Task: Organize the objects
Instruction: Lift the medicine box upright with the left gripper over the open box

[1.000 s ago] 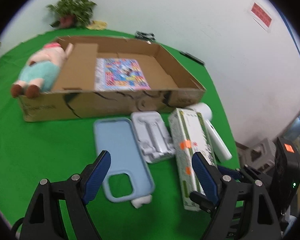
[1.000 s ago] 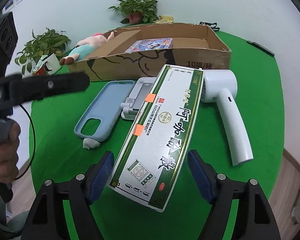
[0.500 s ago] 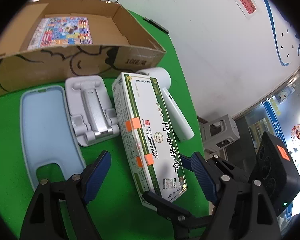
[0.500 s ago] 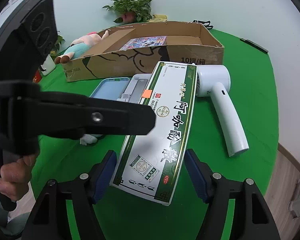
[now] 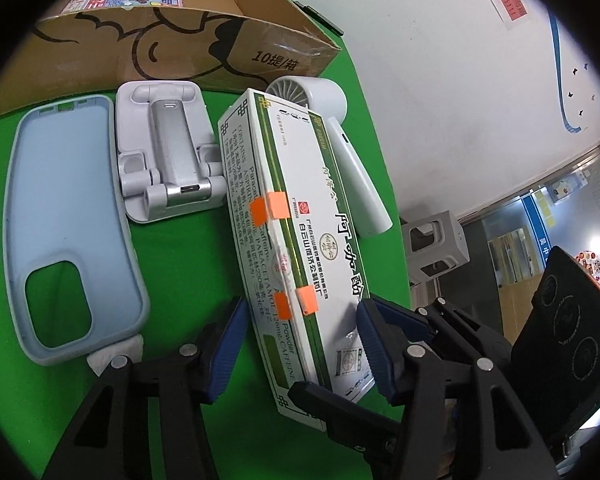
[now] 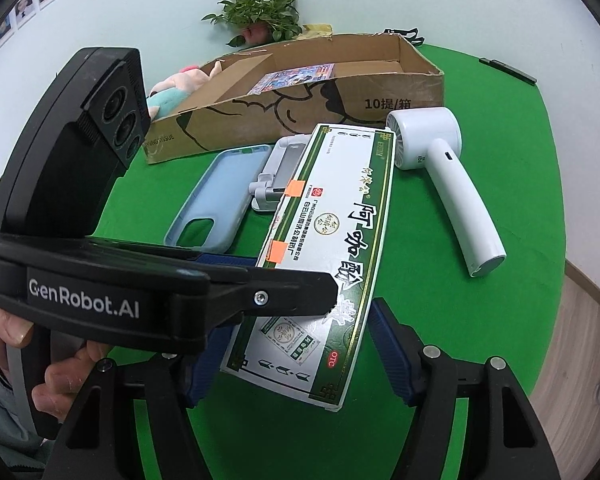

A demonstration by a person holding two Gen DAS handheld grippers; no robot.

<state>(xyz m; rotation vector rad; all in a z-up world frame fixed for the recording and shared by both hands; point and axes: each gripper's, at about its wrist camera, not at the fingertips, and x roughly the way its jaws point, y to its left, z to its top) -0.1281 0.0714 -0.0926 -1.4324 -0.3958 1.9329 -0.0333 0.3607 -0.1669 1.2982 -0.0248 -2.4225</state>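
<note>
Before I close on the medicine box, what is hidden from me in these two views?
- Medicine box, right wrist view: its near left edge sits behind the left claw's black body.
- Plush toy, right wrist view: mostly hidden by the cardboard box wall.
- Left wrist view: the cardboard box interior is cut off at the top edge.

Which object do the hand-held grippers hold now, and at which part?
Nothing is firmly held yet. Both straddle the near end of the medicine box; the left hand-held gripper is closing, the right hand-held gripper shows gaps.
</note>
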